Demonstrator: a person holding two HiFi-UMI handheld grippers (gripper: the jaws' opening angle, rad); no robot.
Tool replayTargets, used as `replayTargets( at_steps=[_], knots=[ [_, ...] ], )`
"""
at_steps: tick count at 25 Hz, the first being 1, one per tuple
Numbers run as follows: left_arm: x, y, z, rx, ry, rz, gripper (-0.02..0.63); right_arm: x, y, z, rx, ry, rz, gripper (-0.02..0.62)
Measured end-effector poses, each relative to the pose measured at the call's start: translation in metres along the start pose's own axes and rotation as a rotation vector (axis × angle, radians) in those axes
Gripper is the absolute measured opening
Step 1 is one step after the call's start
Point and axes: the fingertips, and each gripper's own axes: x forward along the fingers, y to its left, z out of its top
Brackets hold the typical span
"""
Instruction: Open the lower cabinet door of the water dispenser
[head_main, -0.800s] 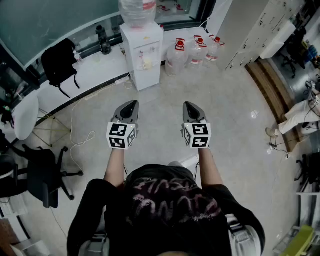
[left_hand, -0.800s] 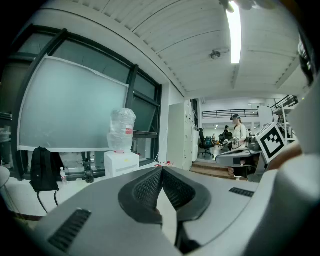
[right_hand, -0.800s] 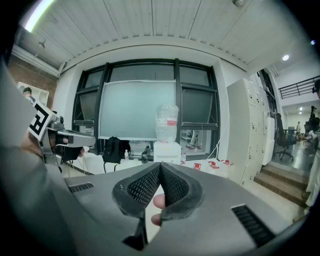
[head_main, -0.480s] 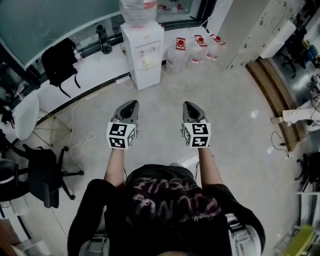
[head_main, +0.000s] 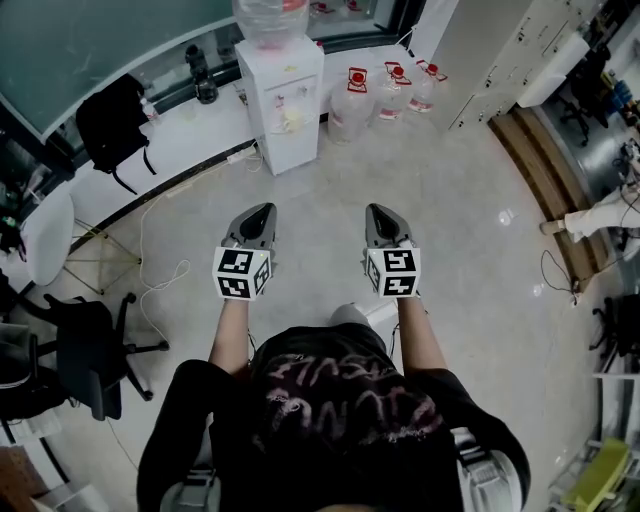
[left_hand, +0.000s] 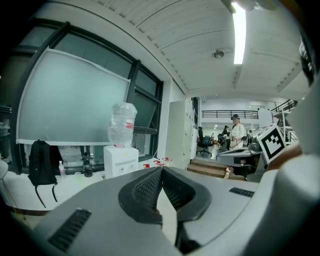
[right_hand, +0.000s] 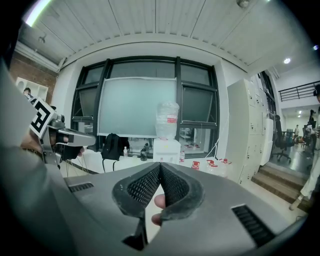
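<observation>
The white water dispenser (head_main: 282, 100) stands against the far wall with a clear bottle (head_main: 270, 18) on top. Its lower cabinet door (head_main: 292, 148) is closed. It also shows far off in the left gripper view as the dispenser (left_hand: 121, 160), and in the right gripper view as the dispenser (right_hand: 166, 149). My left gripper (head_main: 258, 212) and right gripper (head_main: 383, 212) are held side by side over the floor, well short of the dispenser. Both are shut and hold nothing; the left gripper (left_hand: 161, 170) and the right gripper (right_hand: 160, 165) each show ribbed pads meeting at the tips.
Several water jugs (head_main: 385, 92) stand right of the dispenser. A black backpack (head_main: 112, 125) rests on the white ledge at the left. An office chair (head_main: 88, 350), a white chair (head_main: 48, 232) and a floor cable (head_main: 150, 250) lie at the left. Lockers (head_main: 500, 55) and a person (head_main: 600, 212) are at the right.
The head view has shifted a little, so the dispenser sits slightly higher and further left. A foot now shows below the grippers. Both grippers keep their pose and stay shut.
</observation>
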Motion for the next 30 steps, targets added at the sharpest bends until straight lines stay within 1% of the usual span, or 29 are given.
replayTargets(
  at_steps=[6, 12, 20, 25, 30],
  knots=[
    [0.021, 0.001, -0.010, -0.008, 0.033, -0.013, 0.012, 0.014, -0.013, -0.007, -0.003, 0.031, -0.007, 0.014],
    [0.057, 0.015, -0.012, -0.013, 0.055, 0.011, 0.012, 0.056, -0.032, -0.009, 0.019, 0.040, 0.020, 0.014],
    [0.145, 0.034, -0.009, -0.020, 0.116, 0.043, 0.012, 0.138, -0.090, -0.006, 0.030, 0.058, 0.062, 0.014],
    [0.204, 0.036, -0.005, -0.034, 0.153, 0.077, 0.012, 0.188, -0.136, -0.008, 0.024, 0.080, 0.101, 0.014],
    [0.254, 0.029, 0.002, -0.035, 0.176, 0.102, 0.012, 0.227, -0.178, -0.004, 0.033, 0.078, 0.141, 0.014]
  ],
)
